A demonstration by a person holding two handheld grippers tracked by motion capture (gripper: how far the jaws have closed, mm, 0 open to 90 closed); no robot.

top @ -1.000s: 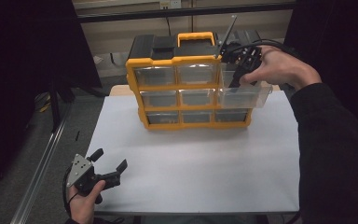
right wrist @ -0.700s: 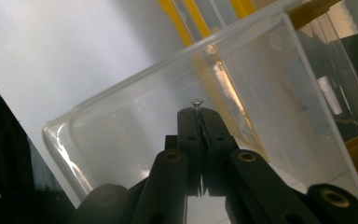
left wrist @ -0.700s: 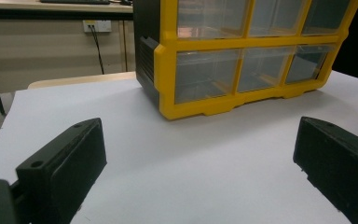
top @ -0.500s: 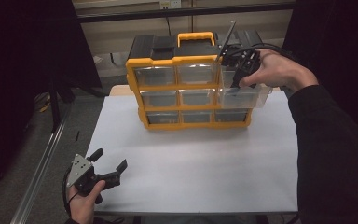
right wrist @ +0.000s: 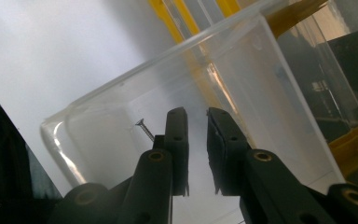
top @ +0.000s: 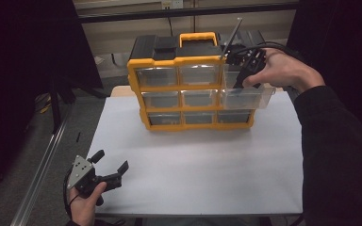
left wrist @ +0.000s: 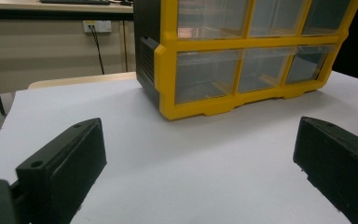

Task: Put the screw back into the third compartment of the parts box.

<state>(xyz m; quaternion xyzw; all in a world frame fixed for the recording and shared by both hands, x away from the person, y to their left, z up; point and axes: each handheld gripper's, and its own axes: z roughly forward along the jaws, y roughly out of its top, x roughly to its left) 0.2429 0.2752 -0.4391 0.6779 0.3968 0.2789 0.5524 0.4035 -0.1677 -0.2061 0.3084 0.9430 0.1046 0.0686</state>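
A yellow and black drawer cabinet (top: pixel 188 92) stands at the back of the white table; its middle right clear drawer (top: pixel 245 98) is pulled out. My right gripper (top: pixel 245 70) points down into that drawer. In the right gripper view its jaws (right wrist: pixel 196 112) stand a narrow gap apart with nothing between them, and they have just been opening. A small screw (right wrist: pixel 144 129) sits inside the clear drawer (right wrist: pixel 261 84), just beside the left jaw. My left gripper (top: pixel 111 160) rests wide open near the table's front left corner, facing the cabinet (left wrist: pixel 205 84).
The white table top (top: pixel 198 165) stretches between the cabinet and the front edge. A metal rail (top: pixel 42 169) runs along the floor at the left. Behind the cabinet are a black case (top: pixel 245 37) and a wall with a power socket (left wrist: pixel 95 25).
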